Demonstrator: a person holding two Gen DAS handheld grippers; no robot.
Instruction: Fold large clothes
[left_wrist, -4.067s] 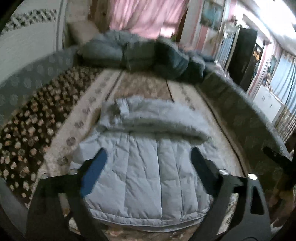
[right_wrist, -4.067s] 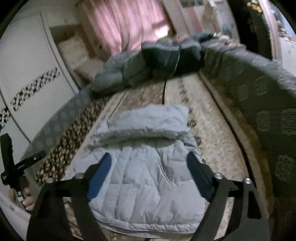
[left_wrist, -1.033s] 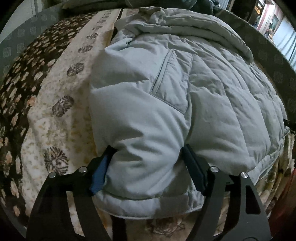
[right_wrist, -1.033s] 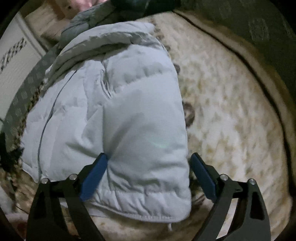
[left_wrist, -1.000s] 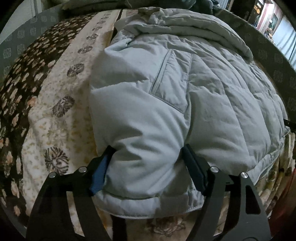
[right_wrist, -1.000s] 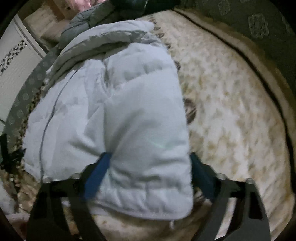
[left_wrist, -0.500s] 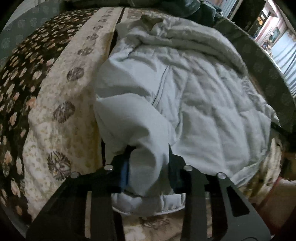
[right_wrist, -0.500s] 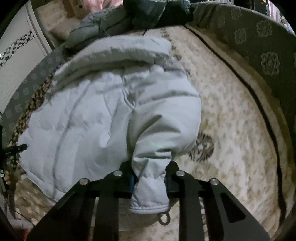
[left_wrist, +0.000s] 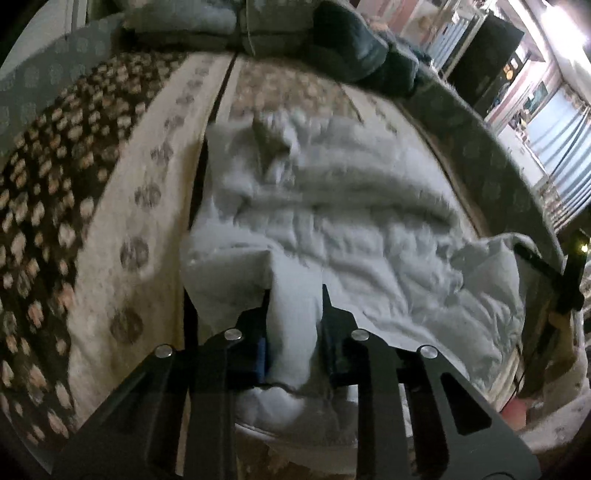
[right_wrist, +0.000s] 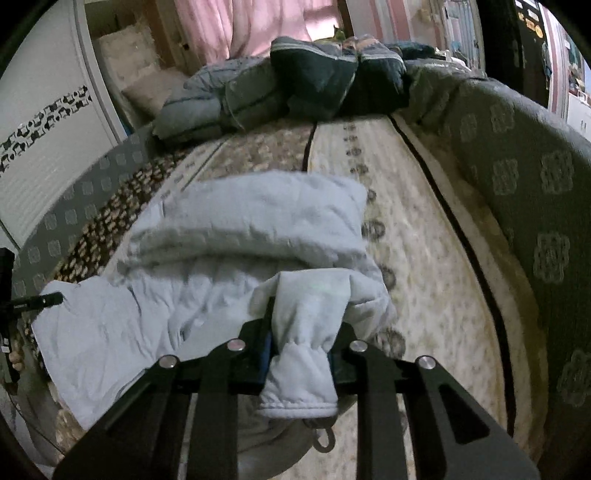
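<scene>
A pale blue-grey padded jacket (left_wrist: 369, 236) lies spread on a patterned bedspread, hood away from me. In the left wrist view my left gripper (left_wrist: 295, 295) is still closing, its pads pressing a bunched fold of the jacket's near left hem corner, lifted off the bed. In the right wrist view my right gripper (right_wrist: 308, 306) is shut on the jacket (right_wrist: 240, 221) at its near right hem corner, the elastic hem hanging below the jaws. Each view shows the other gripper's black frame at its edge, gripping the far corner.
A heap of dark and grey-blue padded clothes (right_wrist: 295, 74) lies at the far end of the bed. The floral bedspread (left_wrist: 110, 221) stretches left; a grey-green patterned border (right_wrist: 535, 184) runs along the right. A white wardrobe (right_wrist: 37, 147) and pink curtain (right_wrist: 258, 22) stand behind.
Both grippers went from open around the hem corners to closed on them. Both then rose, pulling the jacket's near edge up off the bed and wrinkling it.
</scene>
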